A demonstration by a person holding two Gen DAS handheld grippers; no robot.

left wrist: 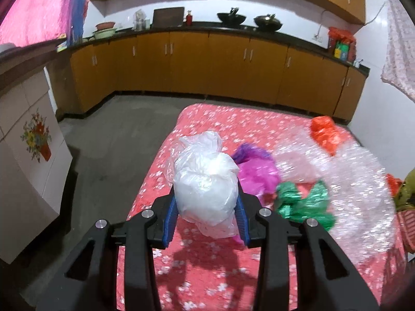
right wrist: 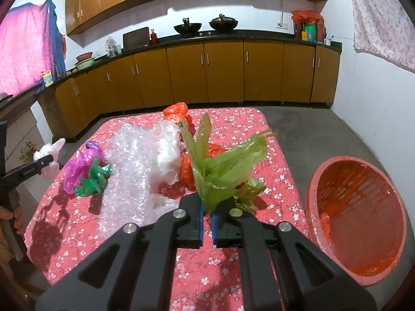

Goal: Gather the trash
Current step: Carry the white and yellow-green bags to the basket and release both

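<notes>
My left gripper is shut on a crumpled white plastic bag, held above the red flowered table. In the right wrist view, that same white plastic bag shows at the far left with the left gripper's finger across it. My right gripper is shut on a yellow-green plastic bag, lifted off the table. On the table lie a purple bag, a green bag, bubble wrap and an orange bag.
An orange bin with an orange liner stands on the floor right of the table. Brown kitchen cabinets run along the far wall behind a strip of grey floor. A white cupboard stands left of the table. A person's hand shows at the left edge.
</notes>
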